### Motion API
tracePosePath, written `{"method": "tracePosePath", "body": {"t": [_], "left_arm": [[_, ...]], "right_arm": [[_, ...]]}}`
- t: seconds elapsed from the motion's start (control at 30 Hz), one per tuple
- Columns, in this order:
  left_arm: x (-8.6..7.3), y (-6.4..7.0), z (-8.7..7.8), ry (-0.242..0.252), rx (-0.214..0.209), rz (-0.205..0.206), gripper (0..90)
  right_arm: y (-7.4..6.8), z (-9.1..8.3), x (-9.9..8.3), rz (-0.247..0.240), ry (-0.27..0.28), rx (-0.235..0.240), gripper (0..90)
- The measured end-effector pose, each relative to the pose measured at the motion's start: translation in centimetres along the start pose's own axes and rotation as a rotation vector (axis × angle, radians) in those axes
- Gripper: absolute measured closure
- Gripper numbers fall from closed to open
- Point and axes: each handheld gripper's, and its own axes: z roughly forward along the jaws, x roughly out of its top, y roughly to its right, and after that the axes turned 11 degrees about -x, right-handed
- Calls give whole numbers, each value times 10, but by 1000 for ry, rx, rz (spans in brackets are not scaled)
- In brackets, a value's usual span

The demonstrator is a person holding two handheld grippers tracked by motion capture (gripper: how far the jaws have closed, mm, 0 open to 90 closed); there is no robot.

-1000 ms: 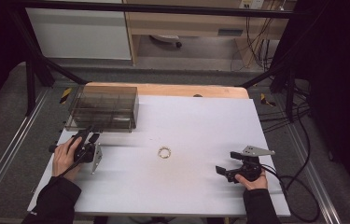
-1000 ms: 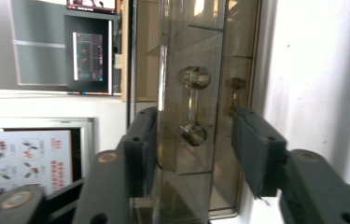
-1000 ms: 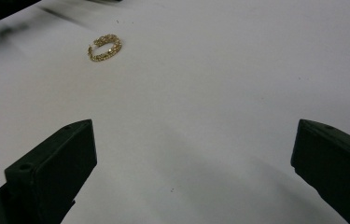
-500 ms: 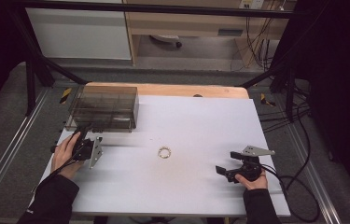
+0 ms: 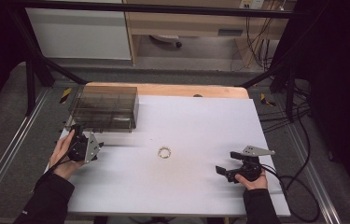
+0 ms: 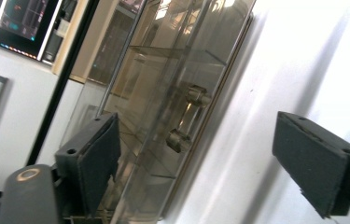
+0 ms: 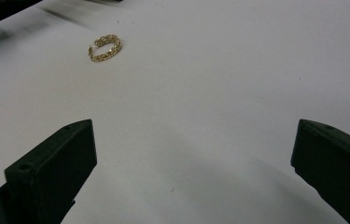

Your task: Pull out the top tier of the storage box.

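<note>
The left gripper (image 5: 85, 148) sat at the desk's (image 5: 196, 116) left edge, jaws spread wide and empty, tipped on its side just in front of the box (image 5: 105, 108) at the far left corner. In the left gripper view its jaws framed the box's clear front, where a small handle (image 6: 187, 116) stood out between them but beyond the pads (image 6: 99, 156). The step in hand looked like taking that handle to open the box. To do it well, the jaws needed to go farther in, stay square to the handle, and close only once the pads flanked it. The right gripper (image 5: 228, 171) rested near the desk's right front, also spread and empty, aimed at the ring (image 5: 164, 152) lying mid-desk, well apart from both.
</note>
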Motion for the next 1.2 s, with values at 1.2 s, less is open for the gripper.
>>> {"method": "tracePosePath", "body": {"t": [1.2], "left_arm": [[9,29,-16,91,-198,-393,79]], "right_arm": [[0,0,0,0,-5,0,6]]}}
